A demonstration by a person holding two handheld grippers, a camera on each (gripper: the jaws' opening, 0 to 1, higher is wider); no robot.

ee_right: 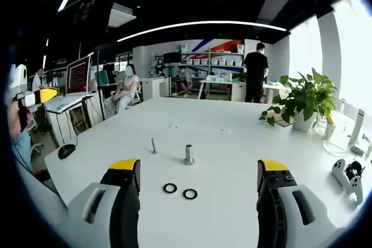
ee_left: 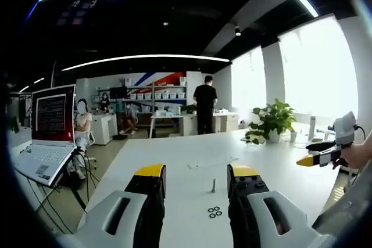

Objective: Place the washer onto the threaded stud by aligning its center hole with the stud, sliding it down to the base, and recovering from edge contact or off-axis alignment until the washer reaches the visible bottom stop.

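Both grippers, left gripper (ee_left: 192, 190) and right gripper (ee_right: 197, 187), hang w/ jaws spread, holding nothing. Washers (ee_right: 179, 191) lie flat on table (ee_right: 232, 143), just before the upright threaded stud (ee_right: 189, 154) (axis vertical). Pickup not yet begun; next: pinch one washer by its rim.

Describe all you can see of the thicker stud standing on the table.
The thicker stud is a short grey metal-looking post, upright on the white table, wider at its foot. Nothing sits on it. A thinner pin stands apart beside it; two dark washers lie flat nearer the camera, not touching it.
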